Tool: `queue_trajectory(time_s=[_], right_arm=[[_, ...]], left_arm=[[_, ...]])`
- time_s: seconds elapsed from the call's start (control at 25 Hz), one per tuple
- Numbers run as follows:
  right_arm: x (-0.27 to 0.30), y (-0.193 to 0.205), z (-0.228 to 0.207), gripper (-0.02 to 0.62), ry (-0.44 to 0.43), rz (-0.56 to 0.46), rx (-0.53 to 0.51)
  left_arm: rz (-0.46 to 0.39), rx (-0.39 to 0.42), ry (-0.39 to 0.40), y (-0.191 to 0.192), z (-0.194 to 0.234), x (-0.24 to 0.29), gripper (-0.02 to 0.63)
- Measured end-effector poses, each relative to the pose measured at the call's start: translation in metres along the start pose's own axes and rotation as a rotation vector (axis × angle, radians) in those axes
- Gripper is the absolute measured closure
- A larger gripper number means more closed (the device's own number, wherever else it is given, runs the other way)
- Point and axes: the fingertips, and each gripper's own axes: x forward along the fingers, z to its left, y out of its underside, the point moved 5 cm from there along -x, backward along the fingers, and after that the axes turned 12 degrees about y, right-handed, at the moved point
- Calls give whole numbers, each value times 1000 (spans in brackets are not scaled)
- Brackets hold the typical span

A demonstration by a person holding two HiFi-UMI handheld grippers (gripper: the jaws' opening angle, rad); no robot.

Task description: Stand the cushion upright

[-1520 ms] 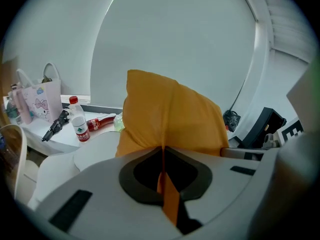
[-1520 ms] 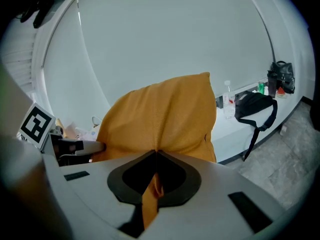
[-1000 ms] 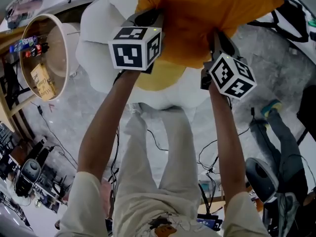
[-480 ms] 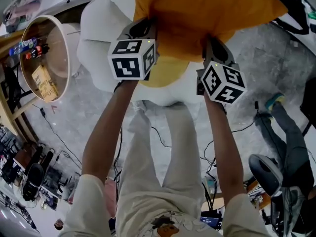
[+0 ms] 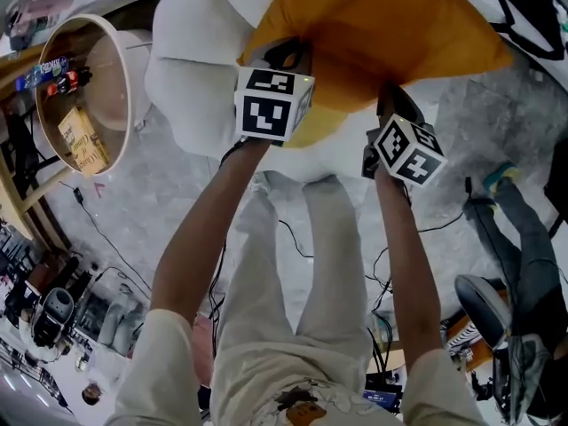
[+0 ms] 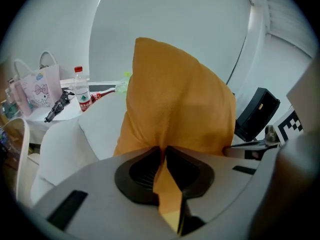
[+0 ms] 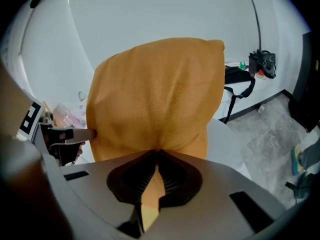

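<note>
An orange cushion (image 5: 382, 25) hangs above a white petal-shaped seat (image 5: 191, 78) with a yellow centre (image 5: 324, 130). My left gripper (image 5: 286, 56) is shut on the cushion's lower left edge. My right gripper (image 5: 390, 96) is shut on its lower right edge. In the left gripper view the cushion (image 6: 180, 104) rises upright ahead, a fold of its cloth pinched in my left gripper (image 6: 163, 149). In the right gripper view the cushion (image 7: 155, 99) fills the middle, its edge clamped in my right gripper (image 7: 156, 154). The cushion's underside is hidden.
A round wooden stand (image 5: 124, 60) holding small items is at the left. A bottle (image 6: 81, 95) and a printed bag (image 6: 40, 86) sit on a side table. A black bag (image 5: 532, 7) lies at the far right, and a seated person's legs (image 5: 506, 229) and floor cables (image 5: 293, 238) are nearby.
Both grippers have come down and forward with the cushion, and its lower edge now sits closer to the seat's yellow centre. The left marker cube has shifted right in the head view.
</note>
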Motion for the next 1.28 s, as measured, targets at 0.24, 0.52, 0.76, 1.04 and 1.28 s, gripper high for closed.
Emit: queue_trajectory(time_s=[0.24,0.52,0.76,1.04,1.28], right_arm=[[4,19,8,563,-22,-7,-73],[1,27,2,546,1,3,-72],[-8,33,-4,526,26,33,-49],[-36,37,-11,514,50,23,-67],[-70,43,-5,549,54,12,-195]], left_arm=[[-3,-24,-2,24,12,-3,558],[4,50,-25,27,8,-4,534],[26,21,-16,36,2,-13,472],[50,60,16,50,-29,-39,473],[34,56,1,51,-55,-73,476]])
